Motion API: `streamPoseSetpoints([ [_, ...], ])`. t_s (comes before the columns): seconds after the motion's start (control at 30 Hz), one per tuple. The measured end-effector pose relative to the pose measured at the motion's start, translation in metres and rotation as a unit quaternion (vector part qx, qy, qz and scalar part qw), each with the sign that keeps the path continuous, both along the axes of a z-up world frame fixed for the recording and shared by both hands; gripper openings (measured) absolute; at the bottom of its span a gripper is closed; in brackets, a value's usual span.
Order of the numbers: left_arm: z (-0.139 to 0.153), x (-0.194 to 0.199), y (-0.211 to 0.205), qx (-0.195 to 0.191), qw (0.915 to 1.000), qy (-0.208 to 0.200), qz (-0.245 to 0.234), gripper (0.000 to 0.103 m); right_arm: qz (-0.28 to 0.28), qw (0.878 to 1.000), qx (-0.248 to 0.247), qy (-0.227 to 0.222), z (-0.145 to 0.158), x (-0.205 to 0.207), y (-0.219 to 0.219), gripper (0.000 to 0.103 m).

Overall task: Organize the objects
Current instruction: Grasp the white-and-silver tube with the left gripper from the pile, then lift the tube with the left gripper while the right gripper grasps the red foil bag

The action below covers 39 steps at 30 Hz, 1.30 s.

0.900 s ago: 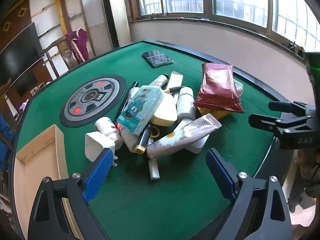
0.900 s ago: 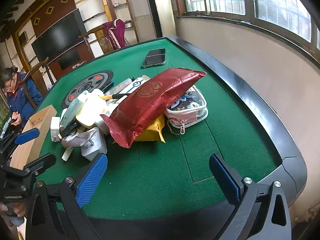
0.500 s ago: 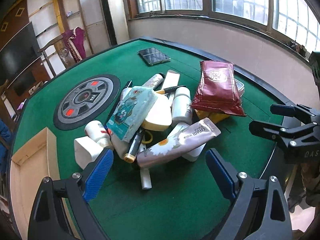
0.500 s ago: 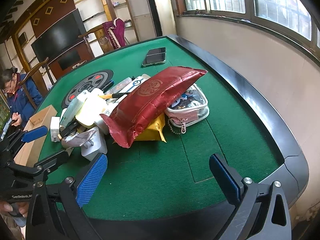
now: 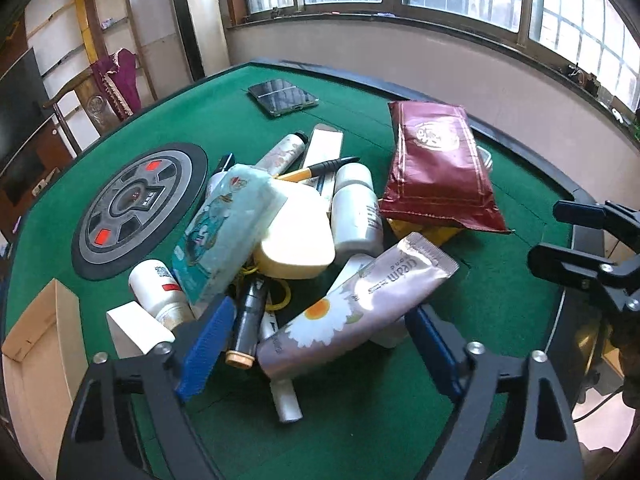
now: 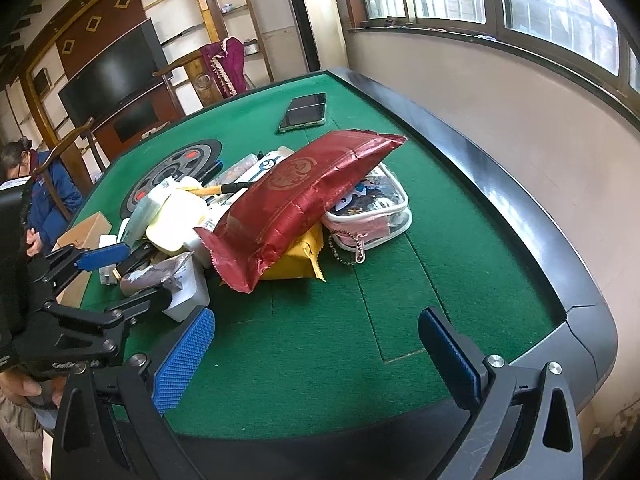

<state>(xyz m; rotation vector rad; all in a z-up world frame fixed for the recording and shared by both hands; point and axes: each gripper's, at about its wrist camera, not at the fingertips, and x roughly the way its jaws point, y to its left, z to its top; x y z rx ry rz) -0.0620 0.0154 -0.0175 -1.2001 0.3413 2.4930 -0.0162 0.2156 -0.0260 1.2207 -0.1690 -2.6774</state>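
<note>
A pile of objects lies on the green table: a grey cream tube with a daisy, a teal packet, a cream case, white bottles, a black marker, a red foil bag and a white box. My left gripper is open, its fingers on either side of the tube's near end. My right gripper is open and empty above bare felt in front of the red bag, the yellow pack and a clear pouch.
An open cardboard box stands at the table's left edge. A phone lies at the far side. A round black dial sits in the table's middle. A black raised rim bounds the table. A person sits at the far left.
My left gripper has moved forward and down onto the pile, so the cream tube now lies between its fingers. My right gripper has barely moved.
</note>
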Motion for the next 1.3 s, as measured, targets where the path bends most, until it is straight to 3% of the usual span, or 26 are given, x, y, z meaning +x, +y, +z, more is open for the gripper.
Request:
streamPoseSetpoints([
  [0.1,0.001,0.001,-0.002,0.018,0.9997,-0.012,-0.013,0.067,-0.002,1.0,-0.002,-0.001,0.0,0.0,0.002,0.103],
  [0.17,0.001,0.003,-0.002,0.038,0.9985,-0.027,-0.028,0.036,-0.003,1.0,-0.004,-0.001,0.001,-0.001,0.003,0.103],
  [0.2,0.002,0.005,-0.002,0.054,0.9971,-0.038,-0.038,0.03,-0.003,1.0,-0.005,-0.001,0.001,-0.002,0.003,0.103],
  [0.27,0.003,0.009,0.001,0.047,0.9976,-0.034,-0.038,0.026,-0.004,1.0,-0.006,0.0,0.002,-0.002,0.004,0.103],
  [0.43,0.003,0.015,0.006,0.052,0.9973,-0.039,-0.035,0.024,0.001,1.0,-0.007,0.004,0.004,-0.005,0.004,0.103],
  [0.57,0.003,0.019,0.0,0.071,0.9965,-0.043,-0.012,0.015,0.002,1.0,-0.011,0.015,0.012,-0.008,0.007,0.103],
  [0.83,-0.004,0.03,-0.01,0.089,0.9938,-0.057,0.032,0.015,0.0,0.996,-0.092,0.017,0.027,-0.048,0.021,0.099],
  [0.97,-0.006,0.032,-0.013,0.095,0.9927,-0.061,0.042,0.015,-0.013,0.987,-0.155,-0.036,0.014,-0.075,0.027,0.084],
  [1.03,-0.007,0.032,-0.015,0.093,0.9927,-0.061,0.047,0.015,-0.019,0.982,-0.18,-0.045,0.008,-0.083,0.028,0.083],
  [1.17,-0.01,0.031,-0.018,0.093,0.992,-0.064,0.057,0.015,-0.037,0.987,-0.15,-0.035,0.008,-0.089,0.024,0.07],
  [1.3,-0.012,0.031,-0.02,0.094,0.9915,-0.065,0.063,0.015,-0.032,0.994,-0.105,-0.026,0.01,-0.093,0.016,0.039],
])
